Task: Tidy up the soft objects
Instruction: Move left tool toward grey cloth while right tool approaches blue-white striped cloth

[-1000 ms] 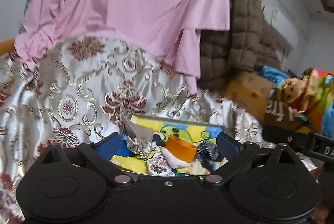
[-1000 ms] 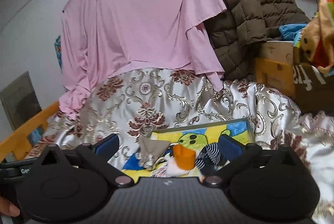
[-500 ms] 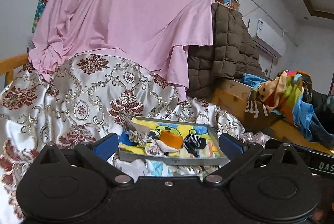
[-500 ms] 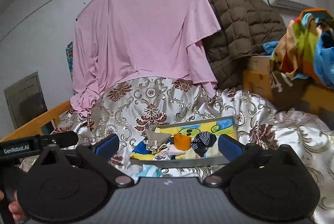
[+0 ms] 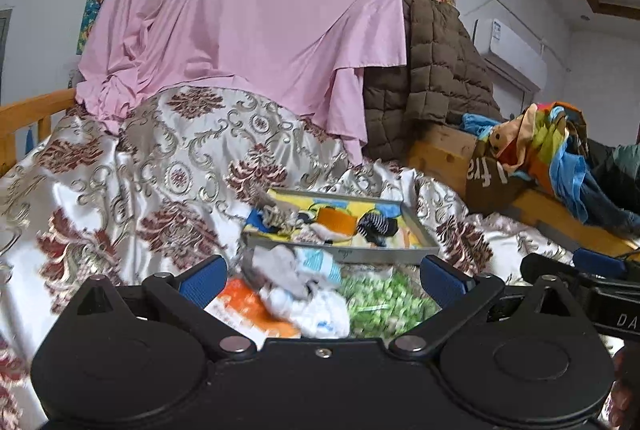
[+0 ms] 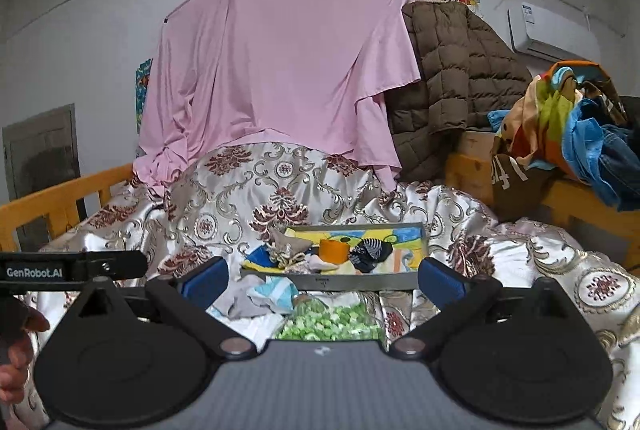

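A grey-rimmed tray (image 5: 340,256) (image 6: 332,282) with a cartoon print lies on the patterned bedspread. In it sit a beige pouch (image 6: 286,245), an orange item (image 5: 337,220) (image 6: 333,250) and a dark striped sock (image 5: 376,226) (image 6: 370,252). In front of the tray lie loose soft pieces: a grey and light-blue bundle (image 5: 294,272) (image 6: 262,296), an orange and white piece (image 5: 248,310) and a green speckled piece (image 5: 384,300) (image 6: 332,322). My left gripper (image 5: 323,280) is open above this loose pile. My right gripper (image 6: 322,278) is open too, short of the tray, holding nothing.
The shiny floral bedspread (image 5: 160,165) covers the bed. A pink sheet (image 6: 280,69) hangs behind, a brown quilted coat (image 6: 460,77) to its right. Colourful clothes (image 6: 580,125) are heaped on a wooden bench at right. A wooden rail (image 6: 52,197) runs at left.
Both grippers have pulled back from the tray, so it looks smaller and farther. The loose pile in front of the tray has come into view. Both stay open.
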The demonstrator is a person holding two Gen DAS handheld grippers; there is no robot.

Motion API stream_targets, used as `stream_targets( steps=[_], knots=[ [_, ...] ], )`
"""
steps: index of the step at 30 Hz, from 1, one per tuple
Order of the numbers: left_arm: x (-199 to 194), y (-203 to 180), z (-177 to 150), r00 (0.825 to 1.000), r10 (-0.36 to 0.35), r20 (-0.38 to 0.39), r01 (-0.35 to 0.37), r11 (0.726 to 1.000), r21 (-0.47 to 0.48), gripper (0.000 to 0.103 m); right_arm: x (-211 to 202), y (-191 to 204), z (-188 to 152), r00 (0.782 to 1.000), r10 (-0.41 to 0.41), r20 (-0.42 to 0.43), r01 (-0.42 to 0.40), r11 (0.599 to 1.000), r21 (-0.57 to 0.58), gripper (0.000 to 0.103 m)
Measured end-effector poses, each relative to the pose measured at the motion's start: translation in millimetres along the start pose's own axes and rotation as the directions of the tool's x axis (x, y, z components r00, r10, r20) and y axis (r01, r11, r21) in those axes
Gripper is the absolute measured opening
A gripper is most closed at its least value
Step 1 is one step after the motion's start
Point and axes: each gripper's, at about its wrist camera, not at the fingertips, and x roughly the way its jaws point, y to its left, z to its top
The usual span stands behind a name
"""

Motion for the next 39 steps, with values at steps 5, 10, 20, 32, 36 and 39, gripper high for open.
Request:
stream_targets(
  steps=[5,10,20,32,36,39],
  knots=[
    [-10,4,-20,0.999,0.033,-0.02,-0.033,0.999,0.003,0.102,-5,2,-14,1.0,-0.006,-0.025,0.006,1.0,0.009,0.103],
    [-15,7,-37,0.998,0.053,-0.041,-0.054,0.999,-0.007,0.102,-9,5,-24,0.999,-0.007,-0.046,0.007,1.0,0.0,0.103],
    [-16,5,-51,0.993,0.088,-0.072,-0.086,0.996,0.03,0.102,-7,3,-39,0.996,-0.014,-0.088,0.015,1.0,0.009,0.103],
    [0,8,-67,0.972,0.118,-0.201,-0.115,0.993,0.029,0.102,4,2,-55,0.987,-0.005,-0.161,0.007,1.0,0.012,0.103],
    [3,9,-69,0.964,0.135,-0.227,-0.132,0.991,0.027,0.102,9,1,-58,0.982,0.002,-0.187,0.001,1.0,0.018,0.103],
    [6,9,-69,0.958,0.151,-0.242,-0.149,0.989,0.025,0.102,14,0,-62,0.977,0.011,-0.213,-0.007,1.0,0.023,0.103]
  ],
)
